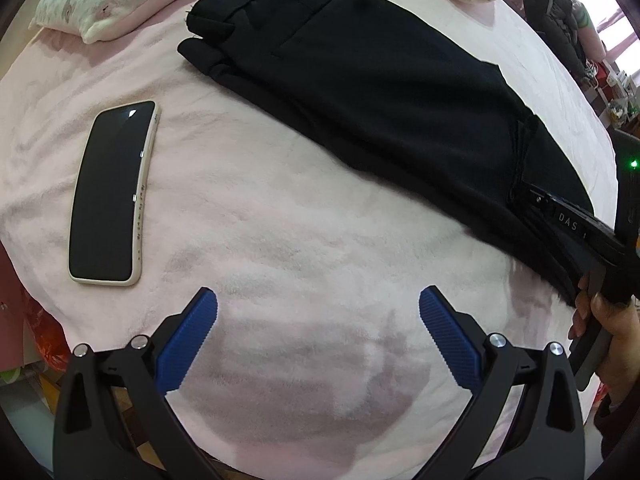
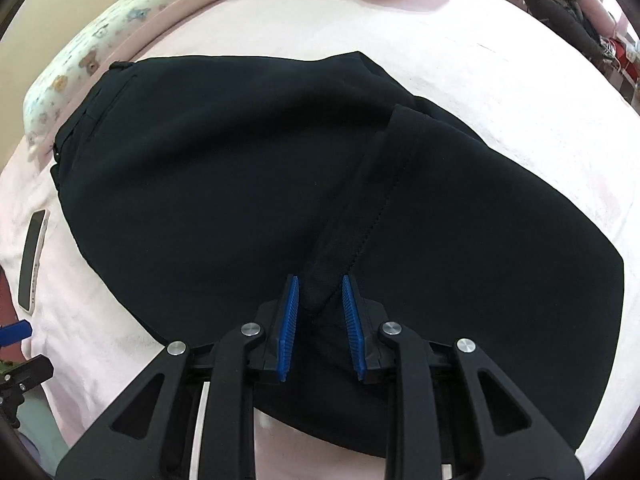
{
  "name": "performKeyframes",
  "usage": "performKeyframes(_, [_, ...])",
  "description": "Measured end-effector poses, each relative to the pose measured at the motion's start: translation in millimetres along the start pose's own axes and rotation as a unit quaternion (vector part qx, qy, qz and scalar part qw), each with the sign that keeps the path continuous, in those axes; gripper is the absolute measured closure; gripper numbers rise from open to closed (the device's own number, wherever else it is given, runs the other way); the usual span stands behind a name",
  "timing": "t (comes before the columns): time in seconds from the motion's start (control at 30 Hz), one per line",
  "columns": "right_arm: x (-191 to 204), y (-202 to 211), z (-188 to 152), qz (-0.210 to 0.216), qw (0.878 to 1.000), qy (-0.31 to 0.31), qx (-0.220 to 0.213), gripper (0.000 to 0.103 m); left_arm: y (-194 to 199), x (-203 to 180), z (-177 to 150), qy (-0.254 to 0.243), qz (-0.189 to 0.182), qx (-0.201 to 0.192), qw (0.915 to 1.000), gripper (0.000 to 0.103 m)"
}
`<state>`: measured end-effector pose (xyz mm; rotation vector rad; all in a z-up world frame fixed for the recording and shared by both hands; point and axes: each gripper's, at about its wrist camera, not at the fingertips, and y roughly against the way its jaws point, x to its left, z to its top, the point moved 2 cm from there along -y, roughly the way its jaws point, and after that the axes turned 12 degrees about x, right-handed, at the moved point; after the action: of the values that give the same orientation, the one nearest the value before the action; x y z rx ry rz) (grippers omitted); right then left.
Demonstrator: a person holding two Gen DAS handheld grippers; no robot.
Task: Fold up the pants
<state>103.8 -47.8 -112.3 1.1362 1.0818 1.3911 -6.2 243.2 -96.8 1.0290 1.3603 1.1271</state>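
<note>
Pants (image 1: 372, 92): black, folded lengthwise, lying flat on the pink blanket (image 1: 280, 240); waistband end toward the pillows, hem end nearest the right gripper.
Hem (image 2: 320, 280): a narrow stitched corner of cloth rises between the right fingers.
Right gripper (image 2: 319, 312): jaws narrowed to a small gap around that hem corner; blue pads (image 2: 289, 320) close beside the cloth, contact cannot be confirmed.
Left gripper (image 1: 318, 308): jaws spread wide, nothing between them, over bare blanket, apart from the pants.
Phone (image 1: 112, 196): face up on the blanket, left of the pants, not touching.
Pillow (image 1: 92, 4): patterned, at the blanket's far edge.
</note>
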Motion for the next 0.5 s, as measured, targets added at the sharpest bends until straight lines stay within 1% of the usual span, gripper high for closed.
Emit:
performKeyframes(0.07, [-3.7, 2.9, -0.1, 0.010, 1.000, -0.013, -0.001, 0.077, 1.5, 3.5, 3.9, 0.007, -0.008, -0.001, 0.9999, 0.002])
performKeyframes(0.17, [-1.8, -3.8, -2.3, -0.002, 1.000, 0.002, 0.009, 0.077, 2.6, 8.7, 12.6, 0.019, -0.016, -0.003, 0.9997, 0.002])
performKeyframes(0.23, [0.8, -3.4, 3.6, -0.004, 1.000, 0.004, 0.013, 0.077, 5.1, 15.6, 20.1, 0.032, -0.025, -0.006, 0.9992, 0.002])
performKeyframes(0.3, [-3.3, 3.4, 2.8, 0.008, 1.000, -0.009, 0.010, 0.077, 8.7, 23.8, 31.2, 0.050, -0.042, -0.012, 0.9978, 0.002])
performKeyframes(0.4, [-7.1, 15.3, 2.1, 0.034, 0.999, -0.037, 0.002, 0.077, 14.2, 44.5, 54.0, 0.095, -0.089, -0.017, 0.9913, 0.002])
performKeyframes(0.47, [-12.2, 24.7, -5.3, 0.051, 0.997, -0.059, -0.002, 0.077, 15.6, 61.3, 72.9, 0.130, -0.129, -0.017, 0.9829, 0.002])
performKeyframes(0.5, [-14.7, 29.0, -9.5, 0.062, 0.995, -0.071, -0.002, 0.077, 14.9, 71.5, 85.3, 0.150, -0.150, -0.016, 0.9771, 0.002])
